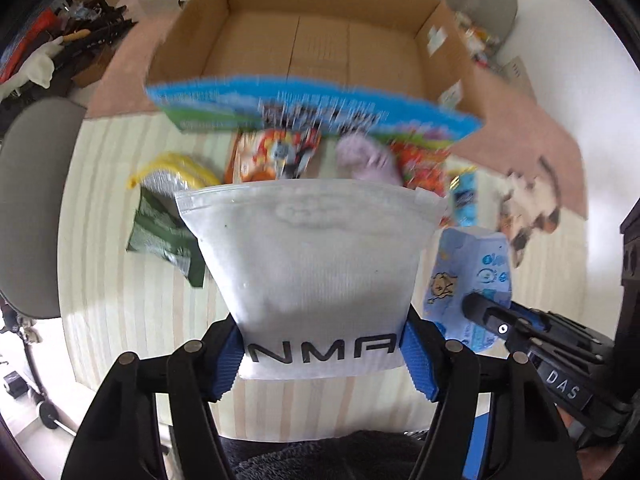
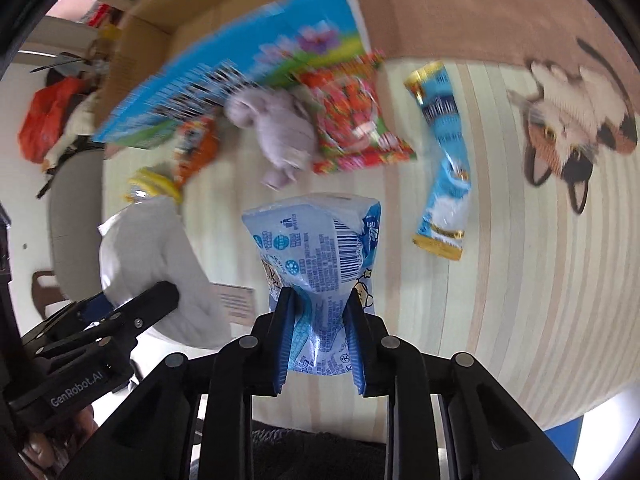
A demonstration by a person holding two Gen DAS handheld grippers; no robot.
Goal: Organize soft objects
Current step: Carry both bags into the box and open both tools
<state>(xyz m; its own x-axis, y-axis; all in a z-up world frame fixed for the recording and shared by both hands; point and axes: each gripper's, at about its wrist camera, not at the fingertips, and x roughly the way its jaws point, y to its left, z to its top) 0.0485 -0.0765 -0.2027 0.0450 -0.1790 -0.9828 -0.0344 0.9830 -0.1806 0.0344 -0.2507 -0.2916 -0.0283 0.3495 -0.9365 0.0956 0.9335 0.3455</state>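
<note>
My left gripper (image 1: 322, 354) is shut on a white zip pouch (image 1: 308, 248) with black letters, held above the striped mat; the pouch also shows in the right wrist view (image 2: 156, 256). My right gripper (image 2: 320, 336) is shut on a light blue printed packet (image 2: 320, 248), which also shows in the left wrist view (image 1: 468, 276). An open, empty cardboard box (image 1: 320, 36) with a blue printed front stands ahead. On the mat lie a lilac plush (image 2: 280, 128), a red snack bag (image 2: 356, 120), a blue stick pack (image 2: 444, 160), an orange pack (image 1: 276, 152), a yellow item (image 1: 176, 168) and a dark green sachet (image 1: 164, 236).
A striped mat (image 2: 520, 280) with a cat picture (image 2: 572, 128) covers the floor, meeting a pink rug (image 1: 520, 120). A grey chair seat (image 1: 36, 208) is at the left. Clutter lies at the far left (image 1: 60, 52) and behind the box.
</note>
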